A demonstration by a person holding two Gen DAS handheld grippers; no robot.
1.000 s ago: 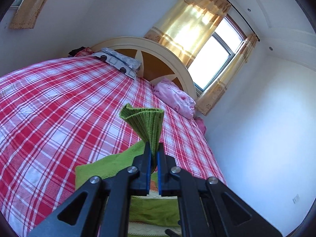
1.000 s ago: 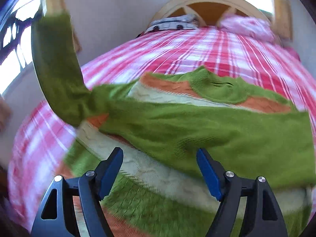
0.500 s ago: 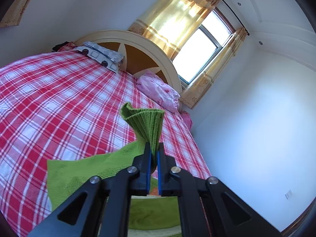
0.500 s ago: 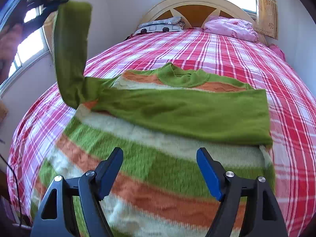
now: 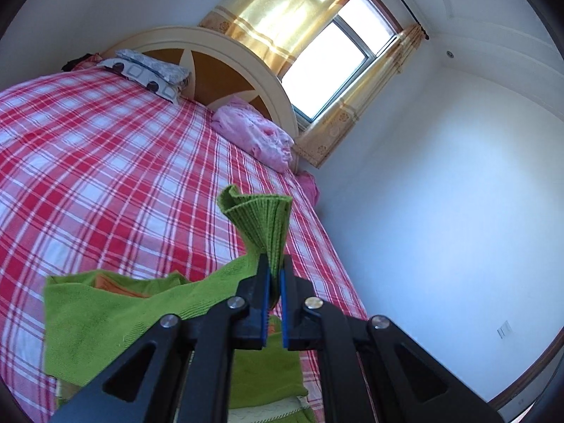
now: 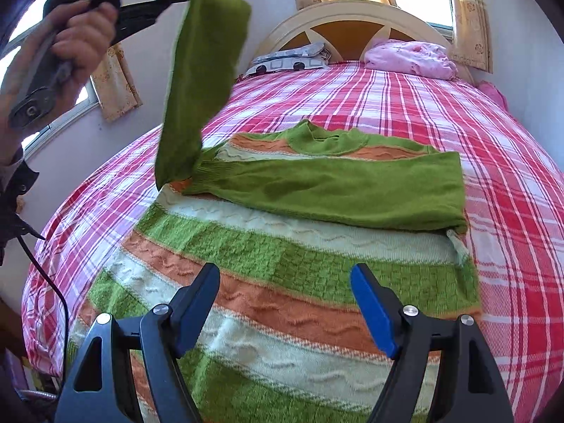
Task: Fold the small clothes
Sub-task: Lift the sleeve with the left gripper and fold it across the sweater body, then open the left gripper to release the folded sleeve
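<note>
The left tool [image 5: 274,275] pinches the sleeve cuff [image 5: 259,216] of the striped sweater [image 6: 282,282] lying on the bed [image 6: 458,105]; the right tool [image 6: 285,303] hovers open (empty). Dropped carelessly, the raised sleeve could bunch or drag the already folded one askew.

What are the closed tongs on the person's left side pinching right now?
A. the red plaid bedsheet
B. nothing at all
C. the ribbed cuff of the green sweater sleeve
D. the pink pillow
C: the left tongs are clamped on the ribbed cuff of the green sweater sleeve, and the right wrist view shows that green sleeve lifted above the striped knitted sweater on the bed.
</note>
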